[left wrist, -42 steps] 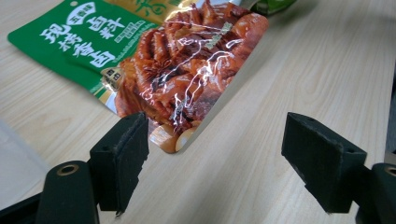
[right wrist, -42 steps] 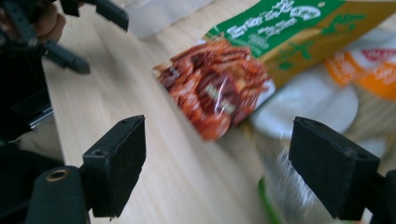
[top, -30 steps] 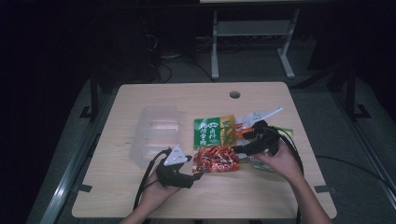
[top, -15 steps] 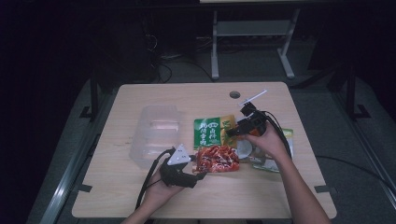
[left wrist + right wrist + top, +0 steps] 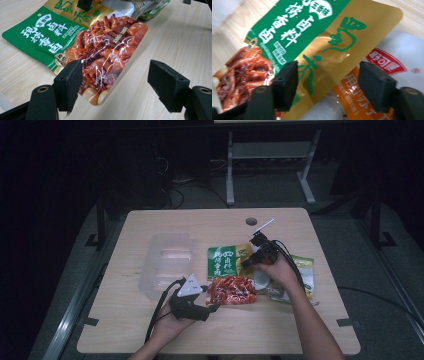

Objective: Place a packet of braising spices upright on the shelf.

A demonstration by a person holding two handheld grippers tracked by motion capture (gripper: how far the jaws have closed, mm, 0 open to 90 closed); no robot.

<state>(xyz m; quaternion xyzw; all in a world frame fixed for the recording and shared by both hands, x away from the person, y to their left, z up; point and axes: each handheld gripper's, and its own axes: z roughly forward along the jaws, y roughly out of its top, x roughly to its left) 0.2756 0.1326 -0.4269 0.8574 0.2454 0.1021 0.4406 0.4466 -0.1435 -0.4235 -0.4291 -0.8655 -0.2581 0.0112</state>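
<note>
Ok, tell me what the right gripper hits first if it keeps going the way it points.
Probably the green and gold pouch: the right gripper has been closing, its fingers apart, with the pouch's gold corner straight ahead. Depth is unclear, so contact can't be judged.

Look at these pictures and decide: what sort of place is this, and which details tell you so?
Probably a recording lab or studio rather than a kitchen: a bare wooden table with a cable hole, dark surroundings, loose cables on the floor, and a metal stand behind.
</note>
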